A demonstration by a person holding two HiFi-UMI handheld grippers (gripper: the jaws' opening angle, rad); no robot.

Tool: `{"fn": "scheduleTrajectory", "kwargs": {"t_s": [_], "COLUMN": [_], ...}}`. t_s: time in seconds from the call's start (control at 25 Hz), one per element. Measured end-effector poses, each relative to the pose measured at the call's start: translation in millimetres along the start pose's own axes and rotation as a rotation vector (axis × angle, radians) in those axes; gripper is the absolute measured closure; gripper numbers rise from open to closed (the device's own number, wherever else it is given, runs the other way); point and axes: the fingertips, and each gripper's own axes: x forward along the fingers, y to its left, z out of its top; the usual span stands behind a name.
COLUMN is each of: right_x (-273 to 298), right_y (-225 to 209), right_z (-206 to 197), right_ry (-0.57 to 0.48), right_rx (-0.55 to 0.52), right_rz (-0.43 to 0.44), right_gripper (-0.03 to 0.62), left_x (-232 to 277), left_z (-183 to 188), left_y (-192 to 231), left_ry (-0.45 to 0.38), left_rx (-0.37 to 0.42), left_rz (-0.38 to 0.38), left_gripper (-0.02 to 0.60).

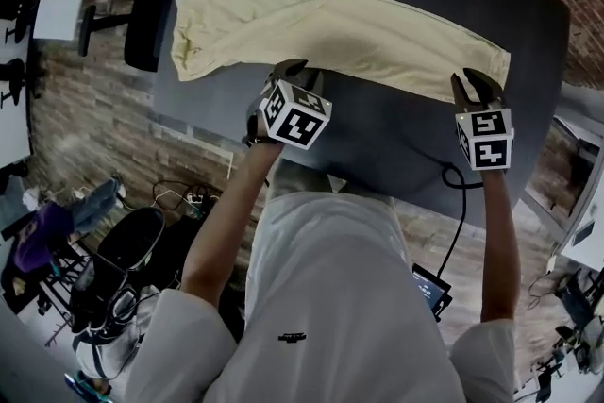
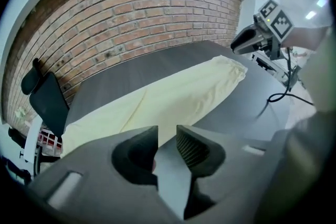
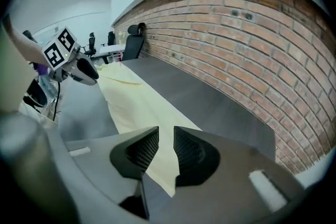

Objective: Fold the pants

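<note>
Pale yellow pants point(image 1: 330, 28) laid out long across the dark table point(image 1: 396, 146). Left claw point(image 1: 291, 69) just above the near edge around the middle, right claw point(image 1: 475, 82) over the right-hand end. Both slightly spread, pinching nothing.

Pants point(image 1: 330, 33) lengthwise across table point(image 1: 396, 142)

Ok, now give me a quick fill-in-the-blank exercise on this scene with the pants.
The pants on the dark table are pale ____.
The wall behind the table is built of ____.
The left gripper and the right gripper have their jaws ____, holding nothing.
Missing words: yellow; brick; apart.
</note>
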Motion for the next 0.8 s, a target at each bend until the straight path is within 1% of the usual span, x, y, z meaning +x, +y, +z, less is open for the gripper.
{"fn": "scheduleTrajectory", "kwargs": {"t_s": [0.24,0.52,0.64,0.8], "right_x": [19,45,59,73], "right_y": [72,167,197,224], "right_z": [51,106,125,149], "right_ry": [-0.043,-0.059,-0.050,-0.038], "right_rx": [-0.098,-0.218,-0.244,-0.261], "right_rz": [0.062,0.152,0.181,0.197], "right_gripper": [0.499,0.498,0.497,0.497], "left_x": [-22,-49,-52,-49], "left_z": [-64,-136,-162,-190], "left_y": [49,126,156,193], "left_ry": [0.016,0.047,0.060,0.076], "left_rx": [-0.071,-0.125,-0.128,-0.120], "left_rz": [0.025,0.071,0.091,0.111], "left_gripper": [0.468,0.468,0.468,0.466]}}
